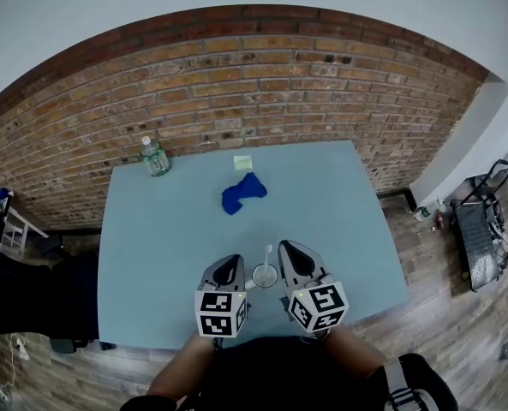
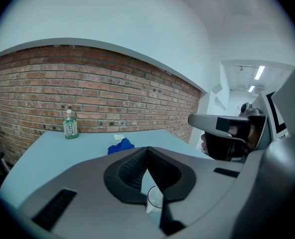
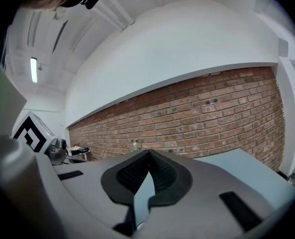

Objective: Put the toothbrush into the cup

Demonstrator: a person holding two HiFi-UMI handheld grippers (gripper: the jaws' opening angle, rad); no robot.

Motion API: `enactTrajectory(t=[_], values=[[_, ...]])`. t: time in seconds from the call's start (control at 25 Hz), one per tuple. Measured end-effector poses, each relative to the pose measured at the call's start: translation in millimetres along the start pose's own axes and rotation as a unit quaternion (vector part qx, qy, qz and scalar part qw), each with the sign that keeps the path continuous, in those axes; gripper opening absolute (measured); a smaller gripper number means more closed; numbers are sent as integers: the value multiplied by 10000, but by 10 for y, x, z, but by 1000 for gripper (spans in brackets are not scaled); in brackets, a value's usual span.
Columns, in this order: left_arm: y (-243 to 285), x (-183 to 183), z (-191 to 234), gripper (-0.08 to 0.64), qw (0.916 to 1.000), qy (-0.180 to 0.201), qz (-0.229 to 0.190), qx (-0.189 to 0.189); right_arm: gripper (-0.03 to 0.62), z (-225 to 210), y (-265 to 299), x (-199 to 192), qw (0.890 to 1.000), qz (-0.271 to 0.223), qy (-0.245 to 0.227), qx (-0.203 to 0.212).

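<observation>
A clear cup point(image 1: 265, 276) stands near the front edge of the light blue table point(image 1: 151, 229). A white toothbrush point(image 1: 268, 253) rises out of the cup and leans toward the far side. My left gripper point(image 1: 231, 260) sits just left of the cup, shut and holding nothing. My right gripper point(image 1: 288, 247) sits just right of it, also shut and holding nothing. In the left gripper view the jaws point(image 2: 147, 149) meet at their tips, and the cup point(image 2: 155, 198) shows through the gap below them. In the right gripper view the jaws point(image 3: 148, 152) are pressed together too.
A blue cloth point(image 1: 242, 193) lies mid-table with a yellow note point(image 1: 242, 162) behind it. A plastic bottle point(image 1: 155, 157) stands at the back left corner. A brick wall point(image 1: 254, 84) runs behind the table. A cart point(image 1: 481, 229) stands on the floor to the right.
</observation>
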State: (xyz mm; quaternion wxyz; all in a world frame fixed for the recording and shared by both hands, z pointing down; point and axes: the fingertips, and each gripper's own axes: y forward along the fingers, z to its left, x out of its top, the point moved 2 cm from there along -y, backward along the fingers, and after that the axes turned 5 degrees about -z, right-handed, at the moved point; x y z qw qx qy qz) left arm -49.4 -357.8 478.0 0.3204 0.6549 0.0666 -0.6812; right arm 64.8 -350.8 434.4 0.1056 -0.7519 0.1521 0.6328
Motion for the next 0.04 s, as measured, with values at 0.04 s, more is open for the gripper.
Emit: enactTrajectory(t=[0.04], values=[[-6,-3,11,6,10000,-4,3,9,12,16,5,-4,10000,3,-11,13]])
